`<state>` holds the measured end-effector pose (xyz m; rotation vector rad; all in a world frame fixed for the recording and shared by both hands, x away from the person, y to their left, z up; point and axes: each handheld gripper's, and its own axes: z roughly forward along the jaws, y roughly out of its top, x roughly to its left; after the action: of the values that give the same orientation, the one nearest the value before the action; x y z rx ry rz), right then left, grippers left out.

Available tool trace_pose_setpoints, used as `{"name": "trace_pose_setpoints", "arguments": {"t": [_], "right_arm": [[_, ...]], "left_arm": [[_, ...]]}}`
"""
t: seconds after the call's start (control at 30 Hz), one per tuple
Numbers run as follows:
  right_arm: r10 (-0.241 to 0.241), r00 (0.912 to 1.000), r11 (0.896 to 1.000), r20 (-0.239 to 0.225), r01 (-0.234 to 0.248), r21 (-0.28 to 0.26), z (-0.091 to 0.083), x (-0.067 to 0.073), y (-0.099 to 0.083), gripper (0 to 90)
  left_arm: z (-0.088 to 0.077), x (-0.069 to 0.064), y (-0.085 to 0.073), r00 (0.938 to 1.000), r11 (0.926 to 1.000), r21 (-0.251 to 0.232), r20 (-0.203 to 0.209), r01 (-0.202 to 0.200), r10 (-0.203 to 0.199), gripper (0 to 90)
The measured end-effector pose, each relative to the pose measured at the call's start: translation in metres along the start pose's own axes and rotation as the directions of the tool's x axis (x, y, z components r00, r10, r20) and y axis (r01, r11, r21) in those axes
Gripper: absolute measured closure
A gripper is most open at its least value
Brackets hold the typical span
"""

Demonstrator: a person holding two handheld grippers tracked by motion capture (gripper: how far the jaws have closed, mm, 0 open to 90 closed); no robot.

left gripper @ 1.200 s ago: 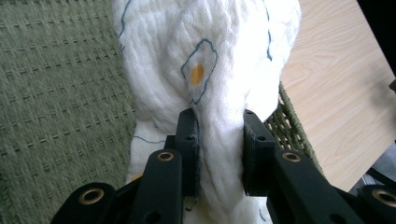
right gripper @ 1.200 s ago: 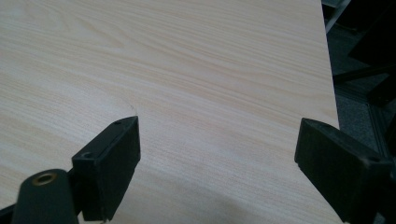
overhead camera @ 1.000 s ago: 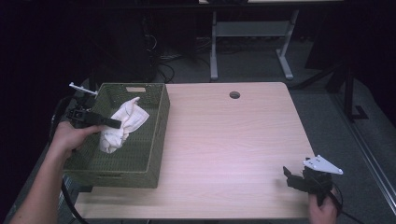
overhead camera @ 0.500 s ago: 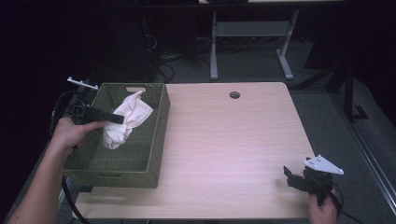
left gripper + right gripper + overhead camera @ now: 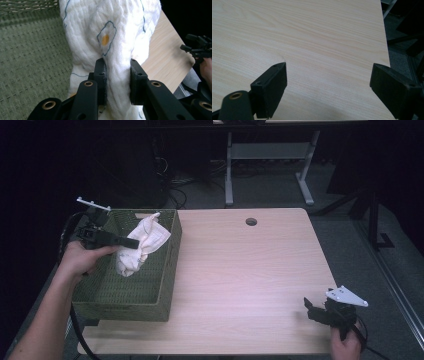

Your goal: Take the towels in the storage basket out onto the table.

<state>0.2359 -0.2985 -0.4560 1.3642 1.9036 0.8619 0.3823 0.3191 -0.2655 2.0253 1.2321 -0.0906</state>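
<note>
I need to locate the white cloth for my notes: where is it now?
In the high view the white cloth hangs at the table's left side, over the green basket, clamped in the left gripper.

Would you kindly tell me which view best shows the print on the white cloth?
The left gripper view: the white cloth shows blue outlines and an orange spot. The high view shows it small, over the green basket.

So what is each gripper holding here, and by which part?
The left gripper pinches the white cloth around a bunched middle fold, above the green basket. The right gripper is open, holding nothing.
</note>
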Motion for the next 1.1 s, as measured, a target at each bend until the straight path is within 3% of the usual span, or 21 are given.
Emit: {"name": "trace_pose_setpoints", "arguments": {"t": [0.37, 1.1], "right_arm": [[0.001, 1.0, 1.0, 0.001, -0.001, -0.003, -0.001, -0.001, 0.0, 13.9], [0.006, 1.0, 1.0, 0.002, -0.006, -0.009, -0.003, -0.002, 0.0, 13.9]], "left_arm": [[0.01, -0.021, 0.012, 0.9987, 0.999, 0.005, 0.027, -0.044, 0.044, 71.9], [0.037, -0.048, 0.027, 0.9932, 0.9939, 0.042, 0.061, -0.102, 0.099, 71.9]]}}
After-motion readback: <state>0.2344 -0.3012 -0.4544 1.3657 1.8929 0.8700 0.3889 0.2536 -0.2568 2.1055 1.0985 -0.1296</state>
